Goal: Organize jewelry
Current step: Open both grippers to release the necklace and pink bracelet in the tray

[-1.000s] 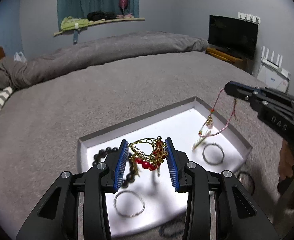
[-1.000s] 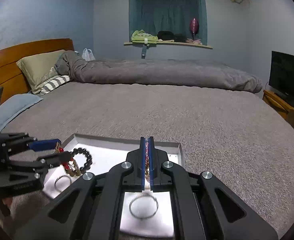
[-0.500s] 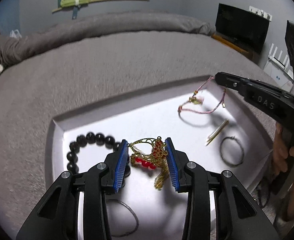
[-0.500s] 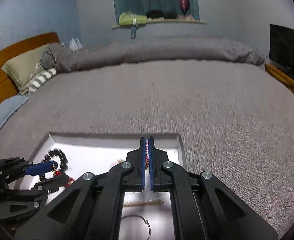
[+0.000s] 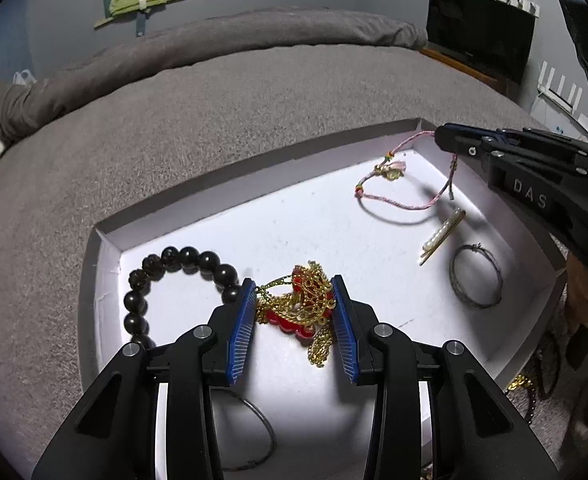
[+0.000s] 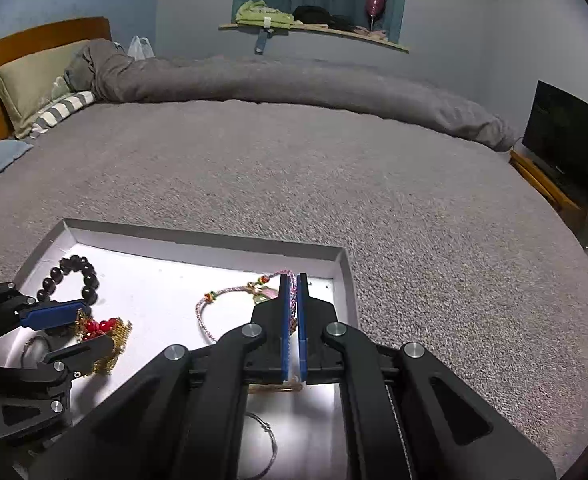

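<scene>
Looking into the white tray (image 5: pixel 106 264) on the grey bedspread (image 5: pixel 174 128), I see a black bead bracelet (image 5: pixel 182 258) curled at its left end. Just right of it, my left gripper (image 5: pixel 293 312) has its blue pads set apart on either side of the gold-and-red earring (image 5: pixel 302 304), which lies heaped on the tray floor; I cannot tell whether the pads touch it. Further right lie a pearl hair clip (image 5: pixel 443 236) and a thin wire ring (image 5: pixel 476 276). At the tray's far right corner, my right gripper (image 6: pixel 292 312) is pinched together on the pink cord bracelet (image 6: pixel 230 292), whose loop trails down onto the tray.
</scene>
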Motion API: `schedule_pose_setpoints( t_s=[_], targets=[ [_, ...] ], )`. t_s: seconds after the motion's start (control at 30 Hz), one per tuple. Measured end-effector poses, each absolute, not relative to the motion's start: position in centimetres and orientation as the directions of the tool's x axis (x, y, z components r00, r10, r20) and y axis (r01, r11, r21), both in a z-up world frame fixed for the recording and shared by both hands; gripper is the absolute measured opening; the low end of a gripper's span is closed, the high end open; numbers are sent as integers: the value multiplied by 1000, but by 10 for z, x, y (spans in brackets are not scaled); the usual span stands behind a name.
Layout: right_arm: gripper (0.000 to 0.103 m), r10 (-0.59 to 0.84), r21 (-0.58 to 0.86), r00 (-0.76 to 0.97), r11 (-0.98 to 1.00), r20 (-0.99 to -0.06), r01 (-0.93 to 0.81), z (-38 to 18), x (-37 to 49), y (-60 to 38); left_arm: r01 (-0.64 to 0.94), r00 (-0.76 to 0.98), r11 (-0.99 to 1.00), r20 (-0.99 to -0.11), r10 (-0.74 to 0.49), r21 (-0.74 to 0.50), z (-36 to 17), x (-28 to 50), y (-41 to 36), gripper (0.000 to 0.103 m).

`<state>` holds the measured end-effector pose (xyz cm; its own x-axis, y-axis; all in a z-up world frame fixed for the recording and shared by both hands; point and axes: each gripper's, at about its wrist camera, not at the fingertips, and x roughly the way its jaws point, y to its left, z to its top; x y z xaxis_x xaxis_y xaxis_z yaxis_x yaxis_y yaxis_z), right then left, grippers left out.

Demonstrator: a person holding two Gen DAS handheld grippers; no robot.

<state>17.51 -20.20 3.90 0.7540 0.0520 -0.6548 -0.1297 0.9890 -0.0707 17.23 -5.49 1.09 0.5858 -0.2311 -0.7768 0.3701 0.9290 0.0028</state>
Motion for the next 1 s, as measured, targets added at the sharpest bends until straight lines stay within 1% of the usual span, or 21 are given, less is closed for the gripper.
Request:
schedule_pose_setpoints(
  t_s=[0.13, 0.2, 0.33, 0.4, 0.43, 0.47, 0.5, 0.53, 0.6, 0.63, 0.7, 0.77, 0.8, 0.83, 0.87, 0.9, 0.97, 1.0],
  targets=[
    [3, 57, -70, 755, 988, -653, -135, 39, 174, -202, 371, 584, 929, -778, -231, 3, 10, 173, -54, 42],
    [3, 58, -70, 756, 988, -652, -136, 39, 175, -201, 371, 588, 929, -776, -228, 8, 10, 174, -55, 47],
    [3, 64, -56, 756, 990, -652, -133, 39, 176, -203, 371, 595, 929, -772, -224, 16, 11, 172, -55, 50],
    [5, 67, -50, 754, 990, -653, -132, 39, 175, -204, 370, 597, 929, -771, -222, 18, 11, 173, -55, 51],
    [7, 68, -49, 754, 990, -653, -132, 38, 175, -204, 368, 600, 930, -769, -222, 18, 12, 172, -55, 51],
    [16, 69, -47, 754, 990, -653, -132, 39, 174, -204, 367, 601, 930, -767, -223, 17, 13, 172, -54, 52],
    [21, 72, -45, 757, 990, -649, -132, 40, 173, -205, 365, 604, 931, -765, -224, 16, 14, 172, -54, 53],
    [29, 72, -45, 761, 990, -645, -131, 41, 172, -205, 364, 606, 931, -763, -223, 16, 15, 171, -54, 53],
    [30, 65, -46, 771, 992, -634, -121, 43, 170, -205, 361, 615, 932, -757, -221, 21, 18, 169, -54, 58],
    [31, 65, -40, 773, 992, -631, -117, 44, 169, -207, 359, 621, 933, -753, -220, 24, 20, 168, -53, 59],
    [37, 73, -23, 776, 993, -627, -112, 46, 167, -208, 358, 625, 933, -749, -221, 24, 23, 165, -54, 62],
    [47, 80, -8, 780, 994, -621, -108, 50, 162, -211, 359, 632, 933, -742, -223, 25, 26, 161, -53, 64],
    [49, 79, -7, 784, 994, -616, -105, 51, 161, -213, 359, 635, 933, -739, -224, 25, 28, 160, -53, 66],
    [57, 73, -8, 792, 995, -606, -99, 54, 157, -214, 359, 638, 933, -736, -226, 25, 29, 158, -53, 68],
    [67, 70, -8, 798, 996, -598, -94, 56, 155, -215, 356, 643, 934, -732, -224, 27, 31, 156, -53, 74],
    [71, 67, -7, 807, 996, -586, -88, 59, 151, -217, 354, 650, 935, -727, -221, 32, 33, 154, -53, 77],
    [84, 64, -2, 817, 997, -573, -80, 62, 147, -220, 350, 659, 936, -721, -216, 40, 36, 150, -53, 78],
    [86, 62, 3, 822, 997, -566, -73, 65, 145, -221, 346, 661, 937, -719, -212, 42, 37, 150, -53, 79]
  ],
)
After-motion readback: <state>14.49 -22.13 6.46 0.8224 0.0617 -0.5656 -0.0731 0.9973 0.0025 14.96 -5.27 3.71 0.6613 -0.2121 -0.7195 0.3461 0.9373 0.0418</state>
